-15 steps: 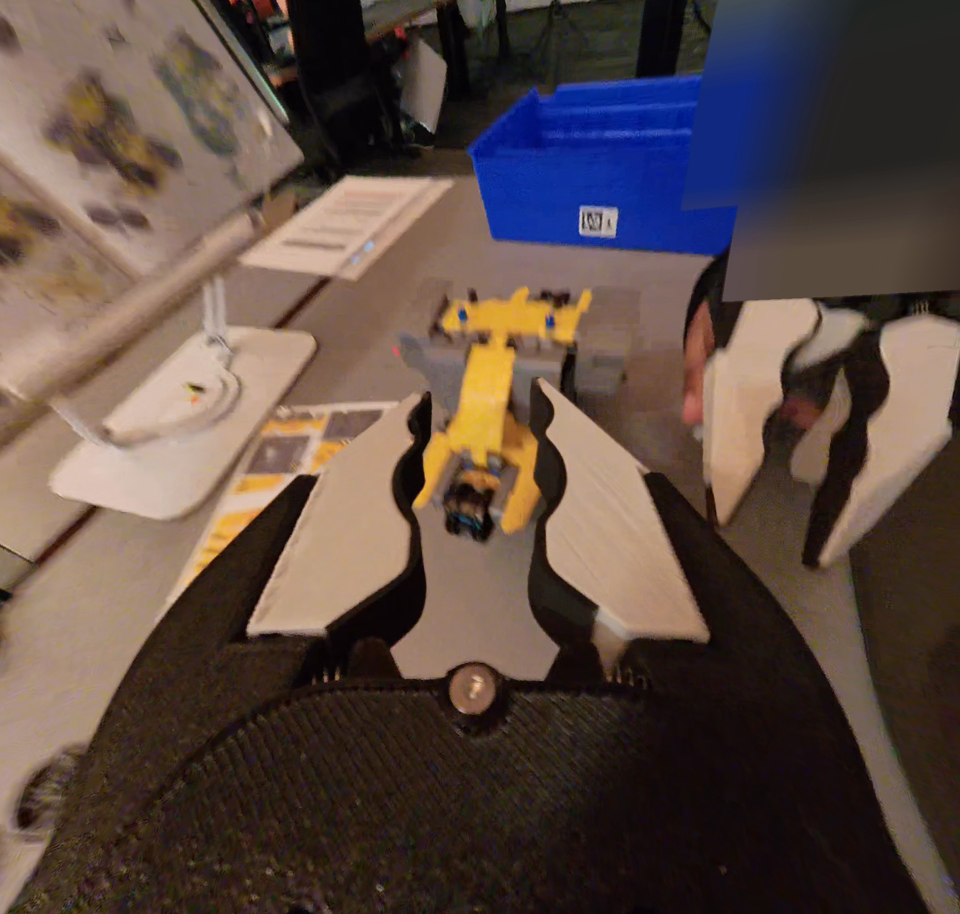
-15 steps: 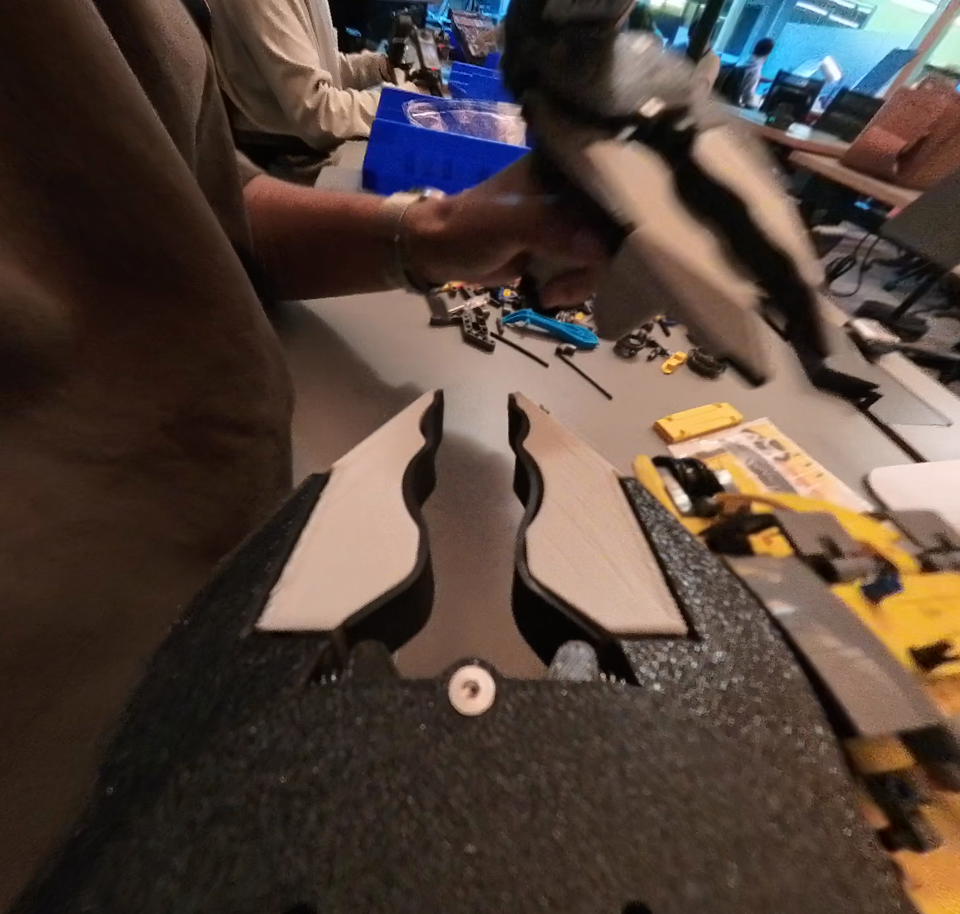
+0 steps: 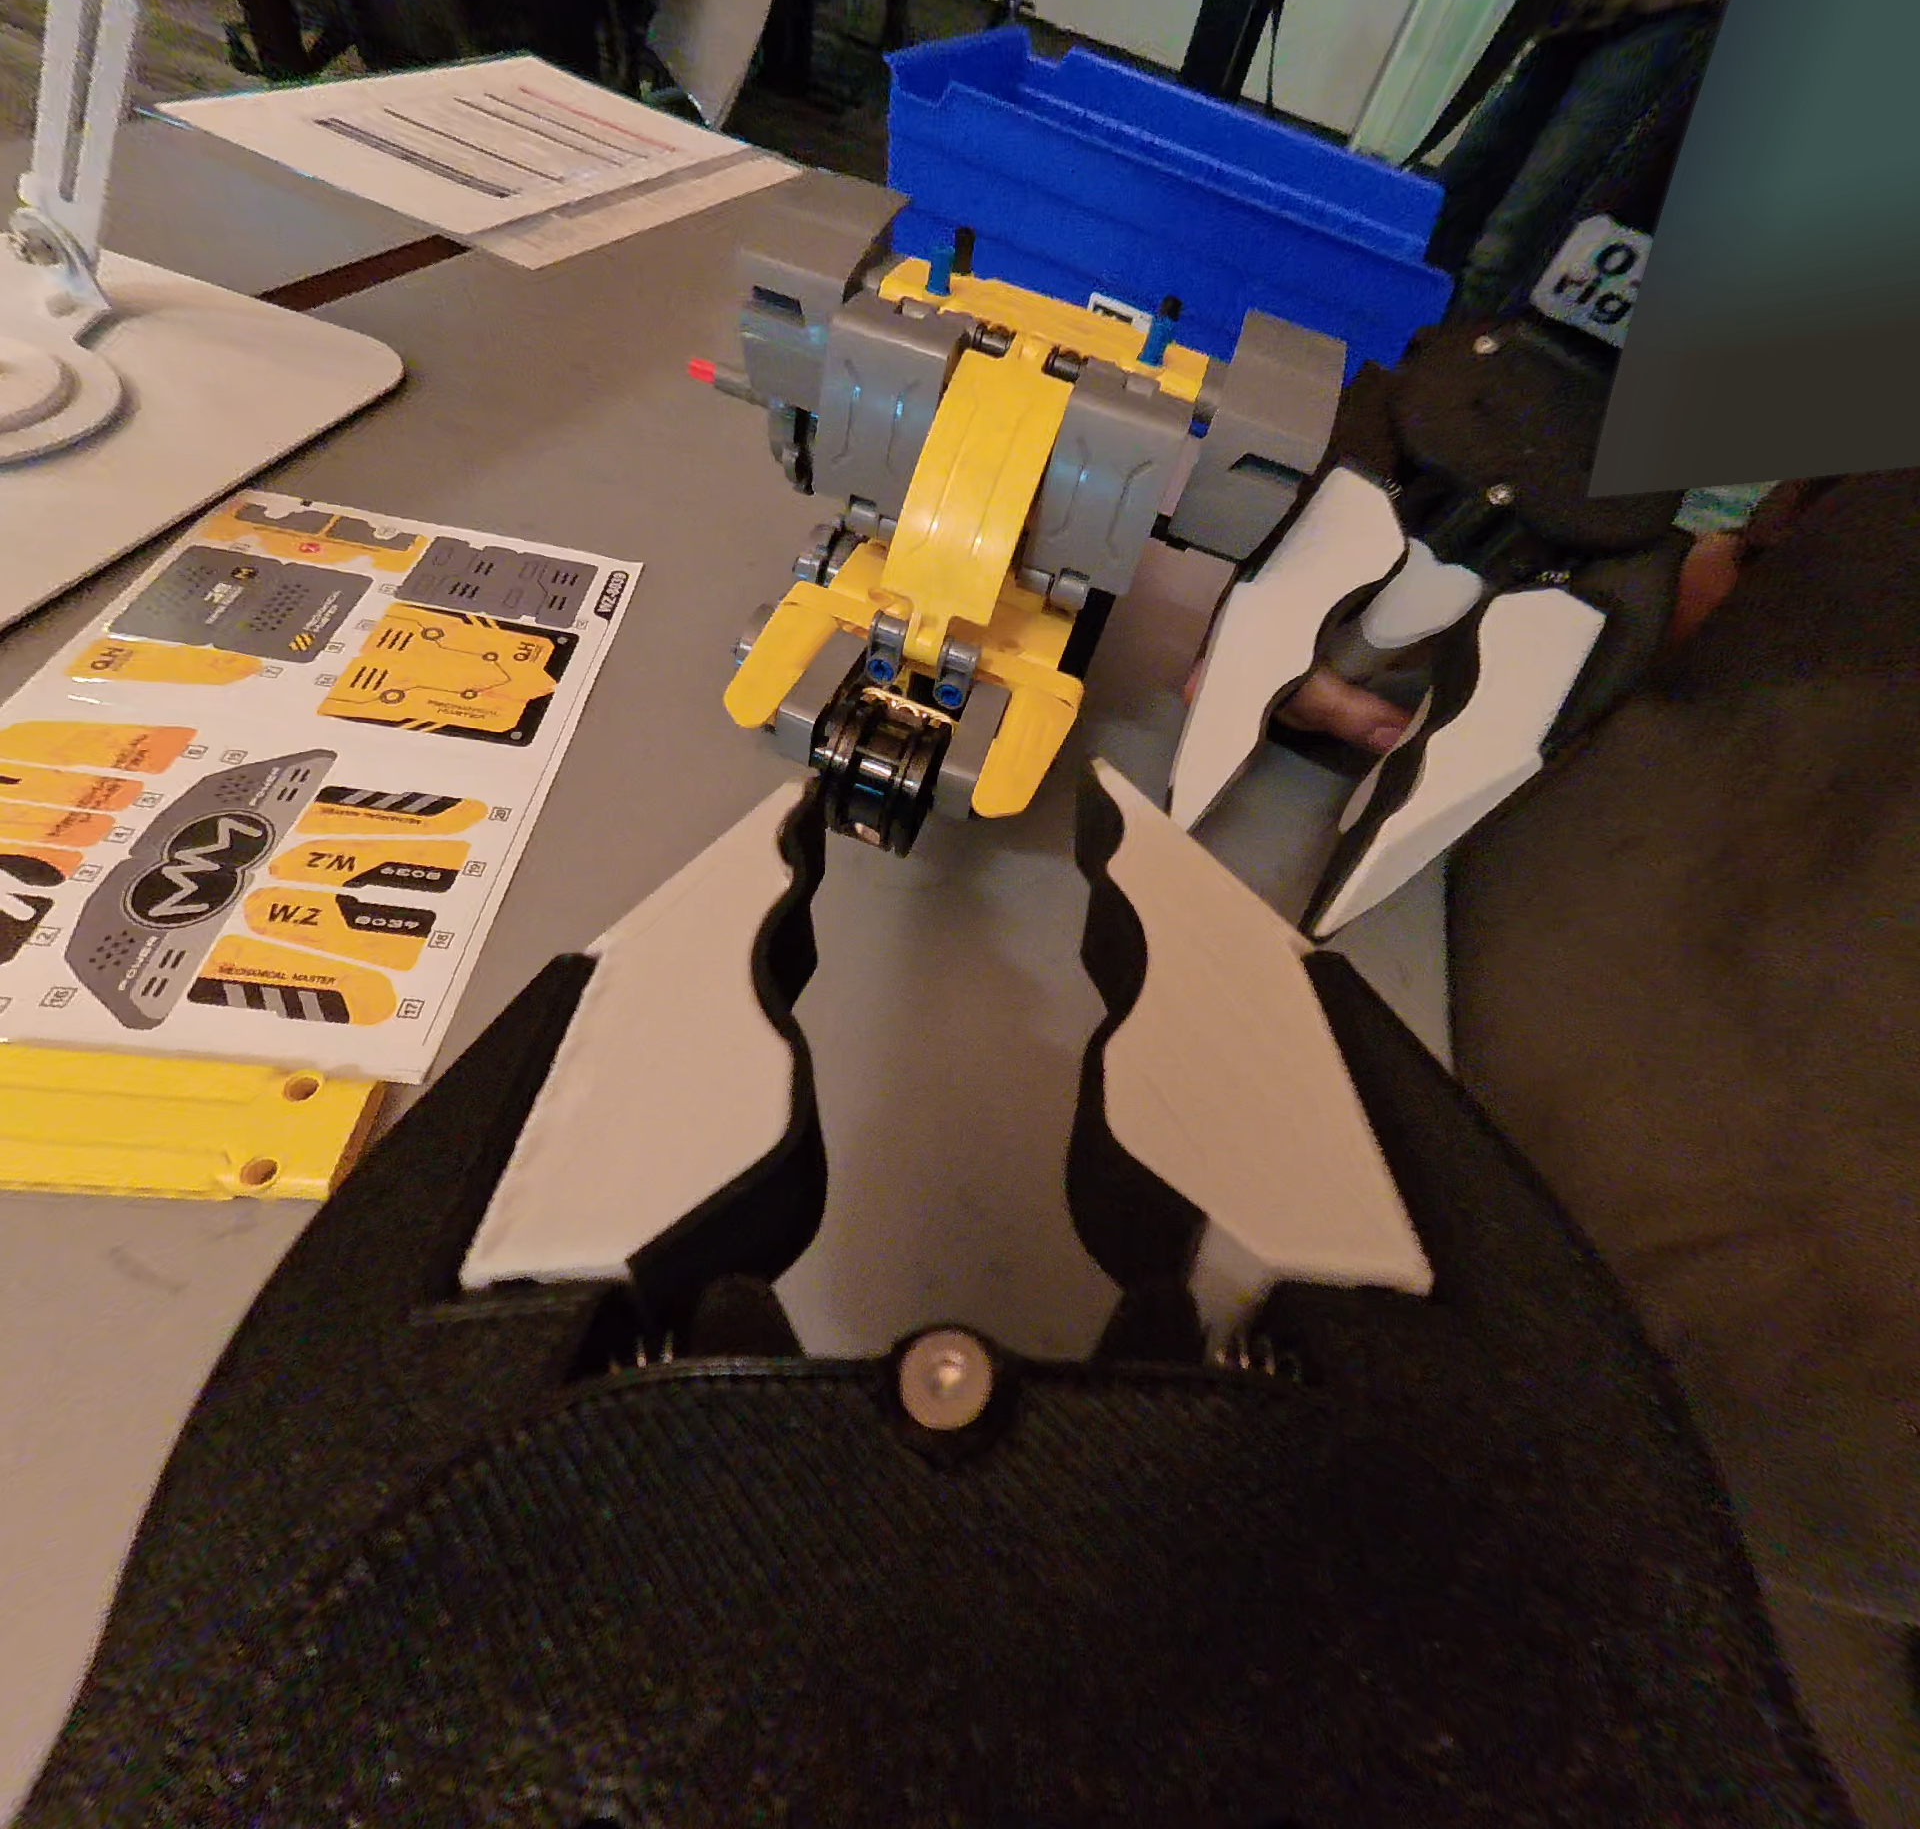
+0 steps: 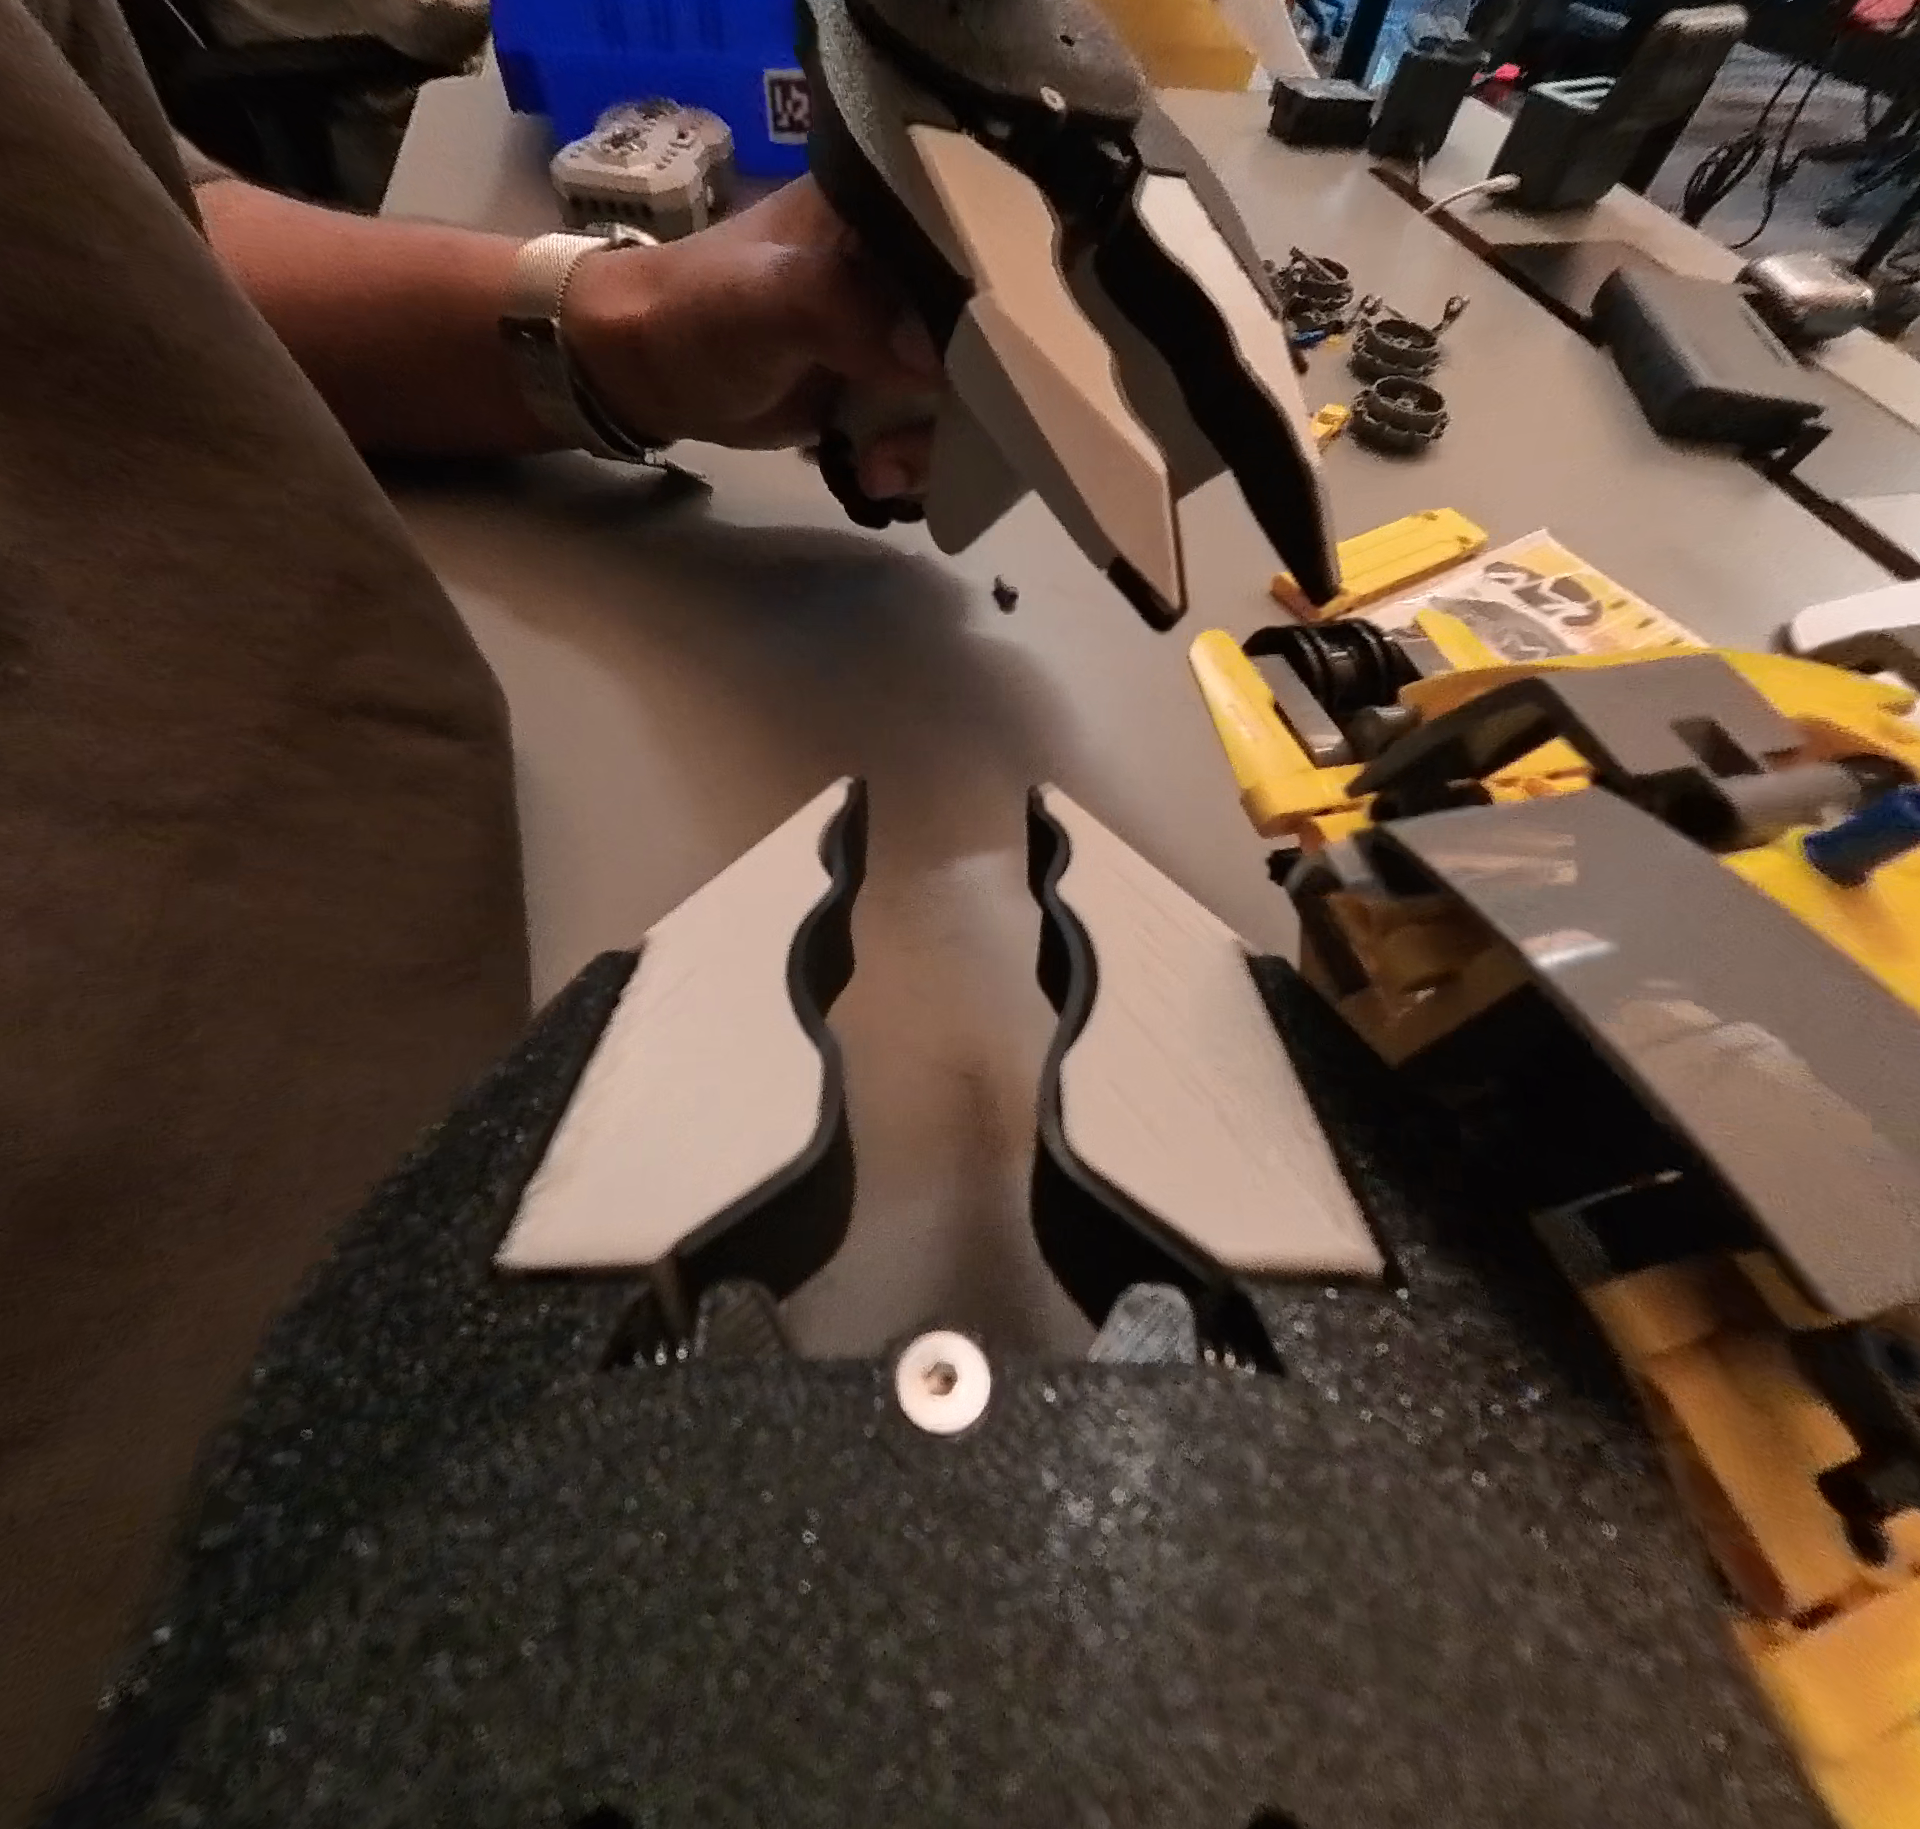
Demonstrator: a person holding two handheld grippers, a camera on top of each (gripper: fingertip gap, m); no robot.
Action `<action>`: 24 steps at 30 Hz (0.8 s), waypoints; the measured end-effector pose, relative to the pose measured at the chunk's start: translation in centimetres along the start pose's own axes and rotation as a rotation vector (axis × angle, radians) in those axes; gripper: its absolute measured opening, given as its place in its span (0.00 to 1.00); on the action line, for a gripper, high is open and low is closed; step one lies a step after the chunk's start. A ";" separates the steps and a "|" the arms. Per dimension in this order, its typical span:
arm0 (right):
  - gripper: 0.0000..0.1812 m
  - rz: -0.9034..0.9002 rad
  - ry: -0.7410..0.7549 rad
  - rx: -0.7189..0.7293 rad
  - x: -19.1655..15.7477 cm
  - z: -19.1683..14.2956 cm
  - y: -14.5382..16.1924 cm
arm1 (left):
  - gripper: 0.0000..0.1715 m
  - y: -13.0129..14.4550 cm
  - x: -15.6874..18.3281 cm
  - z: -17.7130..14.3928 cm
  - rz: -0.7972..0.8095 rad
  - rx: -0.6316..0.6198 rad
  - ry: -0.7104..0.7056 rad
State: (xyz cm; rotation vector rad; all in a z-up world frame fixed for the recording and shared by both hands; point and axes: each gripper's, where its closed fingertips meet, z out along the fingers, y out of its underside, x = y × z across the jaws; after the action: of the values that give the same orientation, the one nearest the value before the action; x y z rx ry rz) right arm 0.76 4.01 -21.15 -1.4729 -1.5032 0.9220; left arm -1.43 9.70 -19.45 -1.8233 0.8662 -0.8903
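Moved in closer on the left: left tool (image 3: 940,803) now lower and nearer the yellow-and-grey brick model (image 3: 997,491), jaws wider apart than half a second ago. Released, grasping nothing. Fingertips just short of the model's black front wheel (image 3: 878,777), one tip each side of it, no contact visible.

Right tool (image 4: 945,803) also released, empty, jaws parted over bare grey counter (image 4: 727,657). Repositioned too: model now just beside its right finger, grey side panel (image 4: 1662,1000) close along that finger; touching or not, cannot tell. Seen in the left wrist view, right tool (image 3: 1351,844) sits low at the model's right flank, tips pointing down toward the counter.

Model stands on the counter, centre of the left wrist view, nose with the black wheel facing the left tool. Blue bin (image 3: 1143,169) right behind it.

Around it:
- sticker sheet (image 3: 291,771) flat on the counter left of the model
- yellow flat brick panel (image 3: 156,1125) at the sheet's near edge
- printed paper (image 3: 468,138) farther back left
- white stand base (image 3: 156,408) at far left
- loose black wheels (image 4: 1397,377) and small parts farther out in the right wrist view
- tiny black pin (image 4: 1004,590) alone on the counter below the hand (image 4: 748,345) gripping the left tool
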 end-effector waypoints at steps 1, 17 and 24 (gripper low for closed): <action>0.16 0.011 0.000 0.006 0.1 -0.1 -0.1 | 0.28 -0.1 0.0 -0.1 0.000 0.005 -0.002; 0.15 0.017 -0.034 0.036 -0.2 -0.4 -0.4 | 0.28 1.1 -0.6 0.6 0.073 -0.064 -0.066; 0.15 0.013 -0.060 0.047 -1.1 -0.3 -0.7 | 0.29 0.9 -0.4 0.6 0.083 -0.053 -0.069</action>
State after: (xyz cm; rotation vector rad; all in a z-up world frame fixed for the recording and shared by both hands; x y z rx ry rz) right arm 0.72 2.89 -20.42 -1.4340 -1.5075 1.0106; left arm -1.26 10.00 -20.57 -1.8385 0.9230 -0.7541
